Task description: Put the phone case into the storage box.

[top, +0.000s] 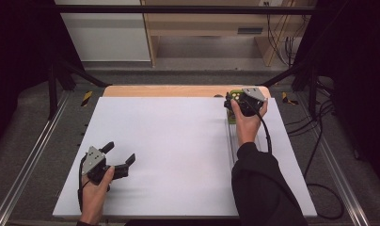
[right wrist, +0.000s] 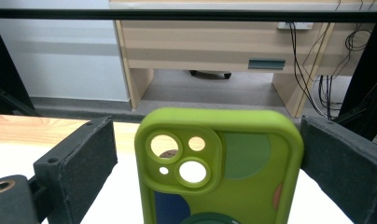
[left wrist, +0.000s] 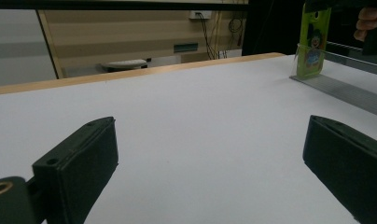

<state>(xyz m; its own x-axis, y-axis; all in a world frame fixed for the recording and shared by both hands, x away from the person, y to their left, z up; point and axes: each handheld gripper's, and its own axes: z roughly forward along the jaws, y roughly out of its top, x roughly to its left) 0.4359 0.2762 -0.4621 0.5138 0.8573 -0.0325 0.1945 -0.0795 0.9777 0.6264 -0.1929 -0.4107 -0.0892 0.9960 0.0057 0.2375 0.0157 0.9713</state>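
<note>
right gripper view: green phone case (right wrist: pixel 224 172) centre frame, between the right gripper's (right wrist: pixel 210 163) open fingers, not yet gripped; left gripper (top: pixel 116 155) wide open, empty.

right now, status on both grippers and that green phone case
Left gripper open, low over the white table, holding nothing. Right gripper open, jaws either side of the green phone case, which stands upright in a metal rail. Nothing in the way.

A smooth, slightly glossy green phone case (right wrist: pixel 224 168), seemingly soft plastic, between matt black rough-textured fingers (right wrist: pixel 79 158).
</note>
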